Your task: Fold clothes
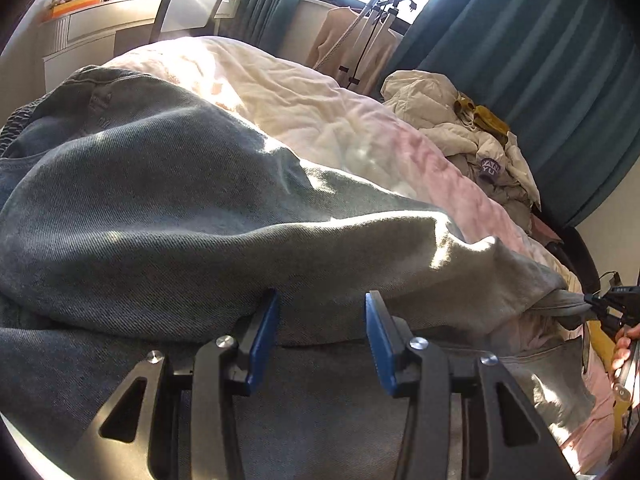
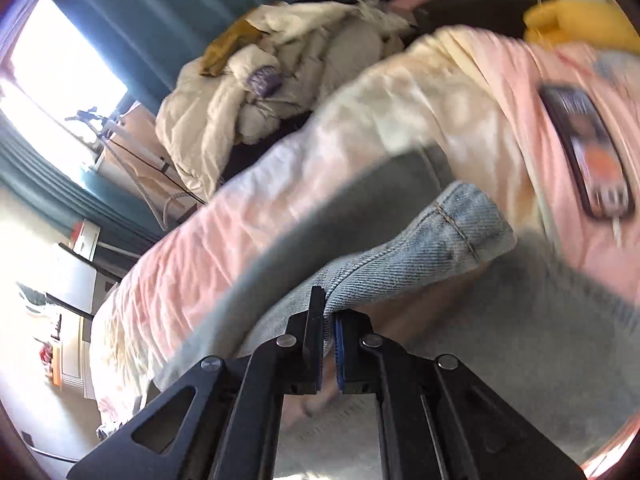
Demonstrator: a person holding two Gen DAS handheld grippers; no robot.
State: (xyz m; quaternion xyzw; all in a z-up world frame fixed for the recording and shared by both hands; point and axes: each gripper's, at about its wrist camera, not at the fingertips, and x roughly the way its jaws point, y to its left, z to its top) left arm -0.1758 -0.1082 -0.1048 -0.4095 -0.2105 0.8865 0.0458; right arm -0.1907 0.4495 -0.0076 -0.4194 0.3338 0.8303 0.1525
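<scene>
A pair of grey-blue jeans (image 1: 160, 208) lies spread over the bed, one leg stretched out toward the right. My left gripper (image 1: 322, 312) rests low against the denim with its blue pads (image 1: 264, 332) well apart; cloth lies between them but is not pinched. My right gripper (image 2: 329, 312) is shut on the hemmed end of the jeans leg (image 2: 420, 248), which is lifted off the bed. In the left wrist view the right gripper (image 1: 600, 302) shows at the far right edge, clamping that leg end, with a person's hand (image 1: 624, 344) behind it.
The bed has a rumpled pink and cream cover (image 1: 320, 112). A heap of cream jacket (image 1: 452, 120) lies at its far side by teal curtains (image 1: 540, 60). A phone (image 2: 588, 152) lies on the cover near a yellow object (image 2: 576, 20). A garment steamer stand (image 1: 372, 32) and a desk (image 1: 100, 28) stand beyond.
</scene>
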